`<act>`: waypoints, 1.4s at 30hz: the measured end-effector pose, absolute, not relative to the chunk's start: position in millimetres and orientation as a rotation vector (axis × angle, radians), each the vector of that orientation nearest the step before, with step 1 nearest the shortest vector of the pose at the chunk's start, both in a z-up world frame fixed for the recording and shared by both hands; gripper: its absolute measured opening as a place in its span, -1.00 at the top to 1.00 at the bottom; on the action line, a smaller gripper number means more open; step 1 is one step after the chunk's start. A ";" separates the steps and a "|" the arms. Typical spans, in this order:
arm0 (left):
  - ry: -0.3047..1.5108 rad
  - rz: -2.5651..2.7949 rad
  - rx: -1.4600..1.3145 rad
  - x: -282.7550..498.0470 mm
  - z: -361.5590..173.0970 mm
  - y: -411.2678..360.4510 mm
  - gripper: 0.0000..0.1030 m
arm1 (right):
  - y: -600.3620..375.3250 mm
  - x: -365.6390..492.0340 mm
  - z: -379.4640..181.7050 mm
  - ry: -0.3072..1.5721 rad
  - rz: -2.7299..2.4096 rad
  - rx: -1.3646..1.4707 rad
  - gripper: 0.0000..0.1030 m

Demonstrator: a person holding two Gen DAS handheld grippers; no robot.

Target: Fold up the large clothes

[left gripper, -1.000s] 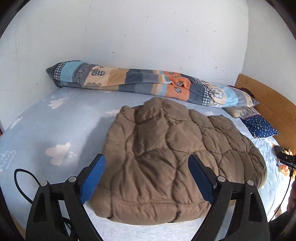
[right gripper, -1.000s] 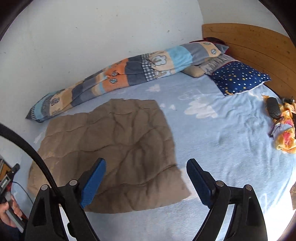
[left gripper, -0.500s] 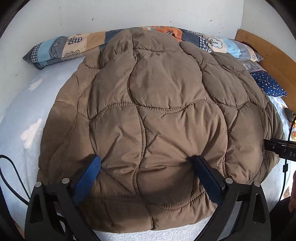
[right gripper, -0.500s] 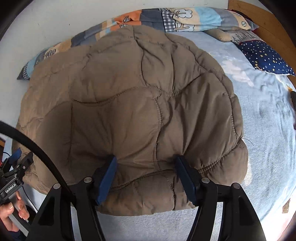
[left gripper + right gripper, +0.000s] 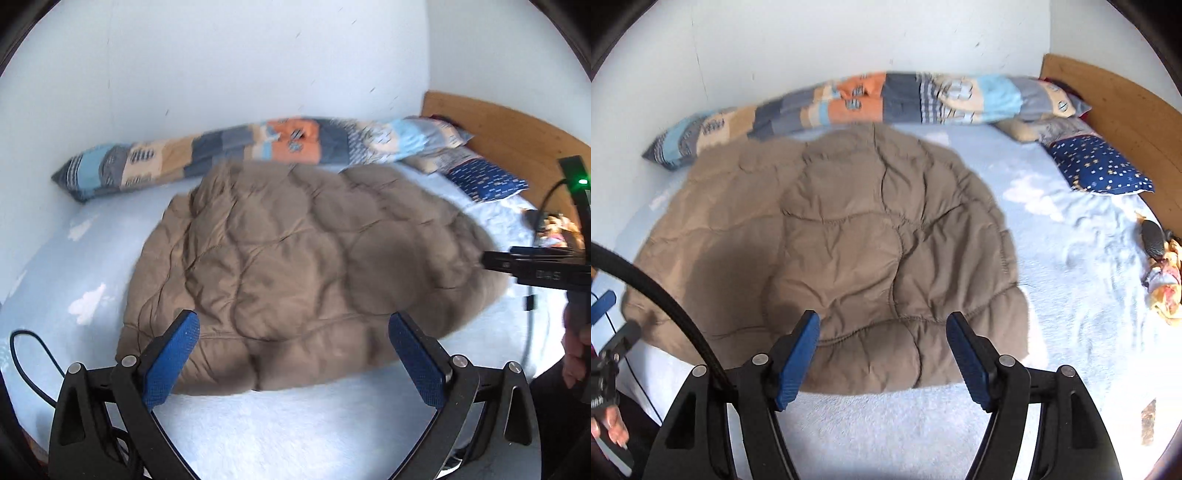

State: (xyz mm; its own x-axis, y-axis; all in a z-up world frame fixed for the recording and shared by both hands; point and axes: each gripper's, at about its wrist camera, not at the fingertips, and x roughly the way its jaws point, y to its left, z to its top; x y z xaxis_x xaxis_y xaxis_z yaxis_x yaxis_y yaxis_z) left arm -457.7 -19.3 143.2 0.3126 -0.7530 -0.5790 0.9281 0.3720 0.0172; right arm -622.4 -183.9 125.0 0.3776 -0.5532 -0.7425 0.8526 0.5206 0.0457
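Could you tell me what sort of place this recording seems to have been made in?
Most likely a bedroom in a home. A brown quilted jacket lies on a bed with a light blue cloud-print sheet, a wooden headboard stands at one end, and a star-print pillow and patchwork duvet lie along the wall.

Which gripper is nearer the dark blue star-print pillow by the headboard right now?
Right. The right gripper hovers open over the brown quilted jacket's near hem, on the dark blue star-print pillow's side. The left gripper hovers open further from it.
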 end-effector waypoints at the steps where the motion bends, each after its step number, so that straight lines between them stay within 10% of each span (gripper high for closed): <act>1: 0.506 -1.172 0.373 -473.3 155.0 -11.6 -0.99 | -176.6 -631.4 130.2 0.707 -0.939 0.471 -0.51; 18: 0.506 -1.926 0.101 -650.0 372.2 45.5 -0.99 | -127.9 -762.3 175.2 0.369 -1.065 0.662 -0.56; 42: 0.753 -0.933 0.396 -456.3 110.4 -23.6 -0.99 | -101.3 -636.0 145.5 0.596 -0.903 0.396 -0.72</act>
State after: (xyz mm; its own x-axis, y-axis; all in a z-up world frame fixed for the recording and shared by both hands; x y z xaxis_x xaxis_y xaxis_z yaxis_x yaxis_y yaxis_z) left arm -456.3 -23.6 110.4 0.3718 -0.5740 -0.7296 0.8345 0.5509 -0.0081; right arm -636.0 -101.3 145.5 0.4767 -0.6109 -0.6321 0.8216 0.5653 0.0732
